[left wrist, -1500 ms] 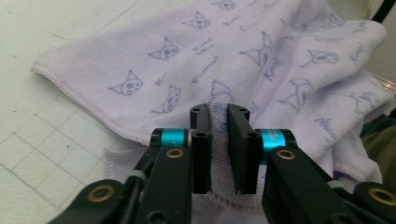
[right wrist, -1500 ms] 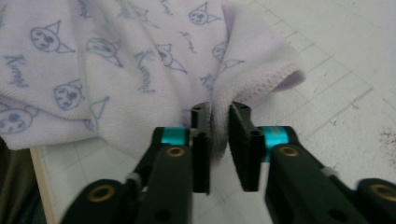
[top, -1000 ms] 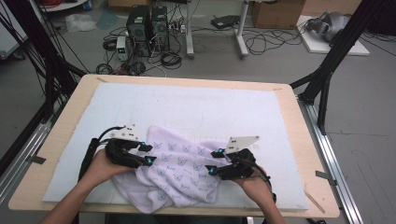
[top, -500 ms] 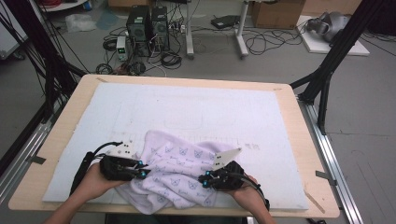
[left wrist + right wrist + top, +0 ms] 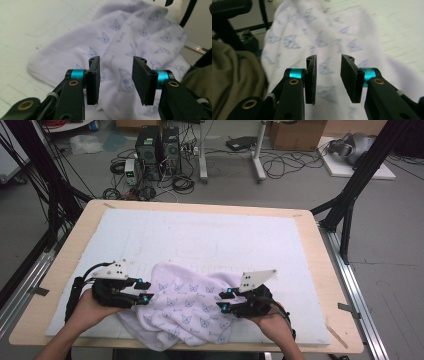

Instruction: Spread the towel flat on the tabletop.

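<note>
1. We see our left gripper (image 5: 144, 291) at the left edge of the white cloth (image 5: 187, 310), jaws spread apart with nothing between them.
2. The cloth, printed with small blue figures, lies crumpled on the white mat (image 5: 210, 232) at the table's (image 5: 320, 270) near edge, between both grippers.
3. Our right gripper (image 5: 223, 301) sits at the cloth's right side, jaws likewise parted and empty.

Your left gripper (image 5: 116, 80) hangs just above the crumpled white cloth (image 5: 130, 42), jaws apart with nothing between them, and the cloth lies on the white tabletop (image 5: 32, 27).
</note>
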Action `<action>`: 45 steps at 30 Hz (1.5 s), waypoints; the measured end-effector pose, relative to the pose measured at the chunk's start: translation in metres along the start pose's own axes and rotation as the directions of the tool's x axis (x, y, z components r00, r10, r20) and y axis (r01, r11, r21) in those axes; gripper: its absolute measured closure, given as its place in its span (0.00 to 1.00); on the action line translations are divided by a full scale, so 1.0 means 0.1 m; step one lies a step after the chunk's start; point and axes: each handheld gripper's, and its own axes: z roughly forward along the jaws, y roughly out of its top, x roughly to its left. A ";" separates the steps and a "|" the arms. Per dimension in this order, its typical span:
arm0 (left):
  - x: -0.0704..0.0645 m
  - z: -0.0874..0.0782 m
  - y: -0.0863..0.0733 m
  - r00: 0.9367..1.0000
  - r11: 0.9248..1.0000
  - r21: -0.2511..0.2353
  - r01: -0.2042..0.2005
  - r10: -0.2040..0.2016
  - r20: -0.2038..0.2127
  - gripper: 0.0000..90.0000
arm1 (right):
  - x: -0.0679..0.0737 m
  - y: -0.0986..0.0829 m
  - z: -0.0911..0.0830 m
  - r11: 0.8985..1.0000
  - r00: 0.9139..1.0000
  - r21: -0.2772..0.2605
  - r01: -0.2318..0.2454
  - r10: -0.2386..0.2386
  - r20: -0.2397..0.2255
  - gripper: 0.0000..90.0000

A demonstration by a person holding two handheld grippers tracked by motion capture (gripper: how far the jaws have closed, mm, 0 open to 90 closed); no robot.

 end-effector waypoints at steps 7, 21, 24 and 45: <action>0.27 0.28 0.14 0.998 1.000 0.020 0.017 -0.016 -0.056 0.66 | -0.41 0.06 -0.01 0.999 0.996 -0.003 -0.036 0.036 0.086 0.70; 0.71 0.94 -0.08 0.986 0.961 0.253 0.113 -0.076 -0.151 0.66 | -1.06 -0.27 0.29 0.971 0.963 0.149 -0.185 0.149 0.223 0.63; 0.70 0.95 -0.09 0.989 0.967 0.237 0.097 -0.066 -0.133 0.86 | -1.08 -0.29 0.36 0.958 0.969 0.201 -0.206 0.170 0.182 0.83; 0.77 0.51 0.12 0.976 0.991 0.069 0.111 -0.096 -0.193 0.72 | -1.10 0.05 -0.16 0.985 0.928 0.006 -0.170 0.158 0.336 0.70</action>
